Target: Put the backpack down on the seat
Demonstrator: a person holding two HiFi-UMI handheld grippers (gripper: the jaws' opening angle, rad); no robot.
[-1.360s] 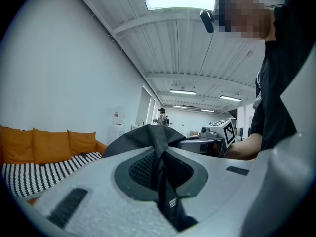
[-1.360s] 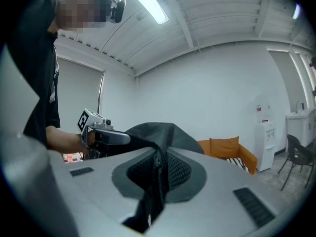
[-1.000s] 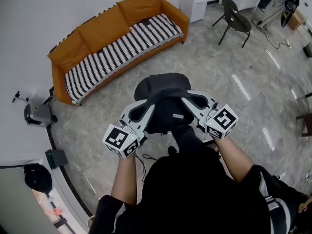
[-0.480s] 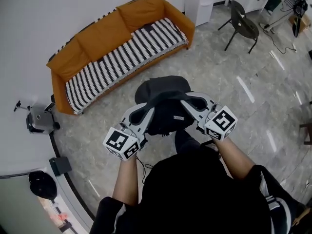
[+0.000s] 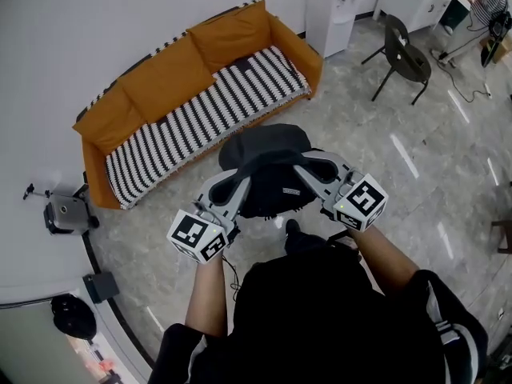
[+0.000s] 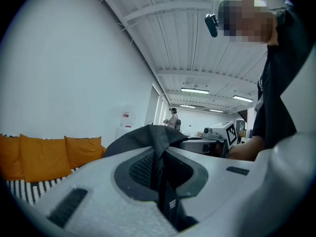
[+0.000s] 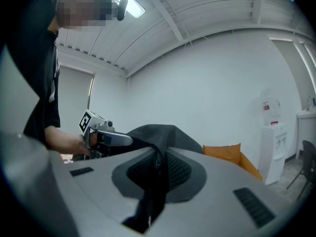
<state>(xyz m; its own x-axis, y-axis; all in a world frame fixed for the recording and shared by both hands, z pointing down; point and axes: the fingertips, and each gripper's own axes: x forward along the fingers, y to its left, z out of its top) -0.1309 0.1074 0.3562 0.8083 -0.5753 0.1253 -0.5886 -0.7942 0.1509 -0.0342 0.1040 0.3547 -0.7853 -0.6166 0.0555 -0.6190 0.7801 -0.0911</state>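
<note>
Both forearms reach forward from the body with the elbows bent, the left forearm (image 5: 206, 294) and the right forearm (image 5: 386, 256) bare below dark sleeves. They sit at about the same height. The two tools point roughly level and angle inward toward each other, with the marker cubes nearest the person.

Below them is a grey, marbled tile floor (image 5: 376, 158) with a glossy sheen. An orange sofa (image 5: 164, 74) stands against the white wall (image 5: 88, 30). Its seat is covered by a black-and-white striped throw (image 5: 200, 114), and nothing rests on it. A white water dispenser (image 5: 332, 10) stands just past the sofa's right end, and a black chair (image 5: 404, 50) is farther to the right. A small grey device (image 5: 68, 213) sits on the floor off the sofa's left end.

The left tongs (image 6: 159, 163) are closed tight on a dark strap of the backpack (image 5: 268, 154), which runs down between the padded jaws. The right tongs (image 7: 159, 171) are clamped the same way on another strap of dark fabric. The backpack hangs in the air between the two tools, over the floor, on the near side of the sofa's front edge and clear of the seat.
</note>
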